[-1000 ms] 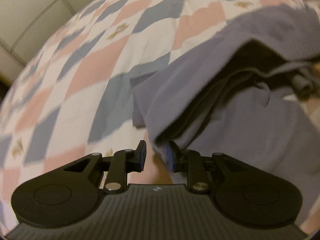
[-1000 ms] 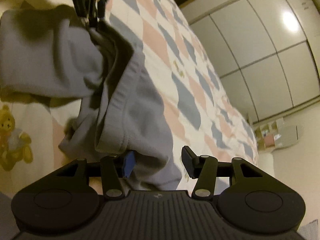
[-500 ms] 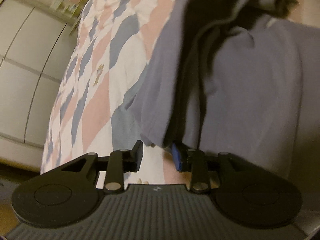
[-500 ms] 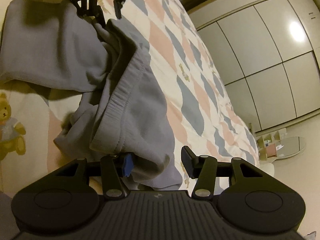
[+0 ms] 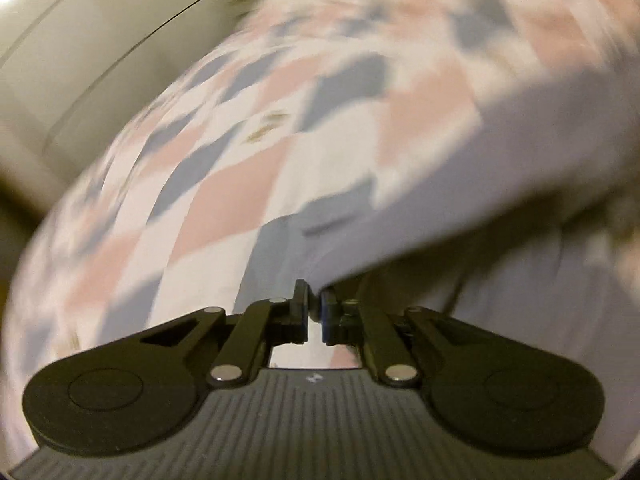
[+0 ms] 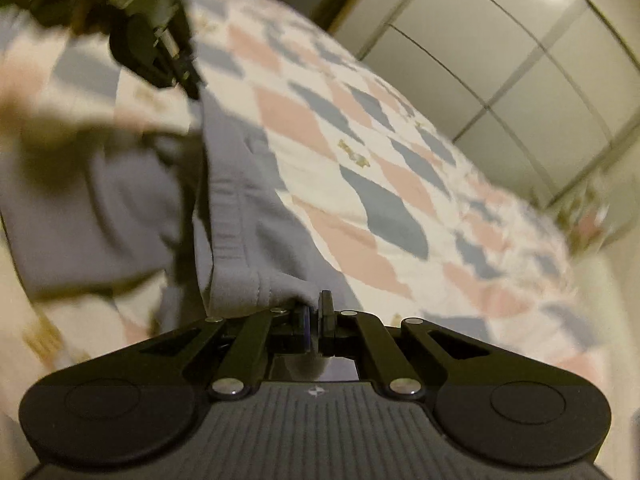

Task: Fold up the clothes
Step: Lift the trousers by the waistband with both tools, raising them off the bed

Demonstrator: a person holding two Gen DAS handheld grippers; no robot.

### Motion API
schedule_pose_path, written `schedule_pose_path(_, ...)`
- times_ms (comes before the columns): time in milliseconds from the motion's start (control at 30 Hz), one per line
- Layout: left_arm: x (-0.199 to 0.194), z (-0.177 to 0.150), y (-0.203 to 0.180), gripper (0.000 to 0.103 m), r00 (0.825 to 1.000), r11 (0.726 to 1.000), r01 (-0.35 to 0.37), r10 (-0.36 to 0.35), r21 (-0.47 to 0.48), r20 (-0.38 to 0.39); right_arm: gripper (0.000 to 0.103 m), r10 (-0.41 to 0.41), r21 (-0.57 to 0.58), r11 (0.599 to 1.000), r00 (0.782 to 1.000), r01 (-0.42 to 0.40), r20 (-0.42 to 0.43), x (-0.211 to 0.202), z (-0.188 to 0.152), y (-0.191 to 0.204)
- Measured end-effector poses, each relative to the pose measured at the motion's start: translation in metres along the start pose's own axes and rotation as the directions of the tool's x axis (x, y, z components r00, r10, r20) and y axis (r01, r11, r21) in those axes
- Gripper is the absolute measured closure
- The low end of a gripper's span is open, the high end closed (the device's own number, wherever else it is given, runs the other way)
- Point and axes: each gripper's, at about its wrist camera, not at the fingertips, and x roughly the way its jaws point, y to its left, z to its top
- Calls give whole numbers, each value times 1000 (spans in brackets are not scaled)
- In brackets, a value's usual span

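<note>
The grey garment (image 6: 236, 216) is held stretched lengthwise between the closed, clamping jaws of the left gripper (image 5: 314, 312) and right gripper (image 6: 314, 312) above the bed (image 6: 360, 160).

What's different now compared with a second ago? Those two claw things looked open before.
Both claws have closed on the grey garment: the left claw and the right claw were open around its edge and now pinch it. The views have swung and blurred, so both are moving, with the cloth pulled taut between them. The garment remains over the patterned bedspread.
</note>
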Motion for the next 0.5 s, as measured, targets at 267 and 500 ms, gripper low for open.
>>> schedule_pose_path(267, -78, 12, 28, 99, 999, 920, 22, -3, -392, 48, 103, 49, 296, 952, 995, -74, 91, -67, 22, -52)
schedule_pose_path(500, -164, -11, 85, 99, 989, 788, 52, 44, -614, 141, 102, 100, 393, 904, 976, -171, 196, -144, 71, -29)
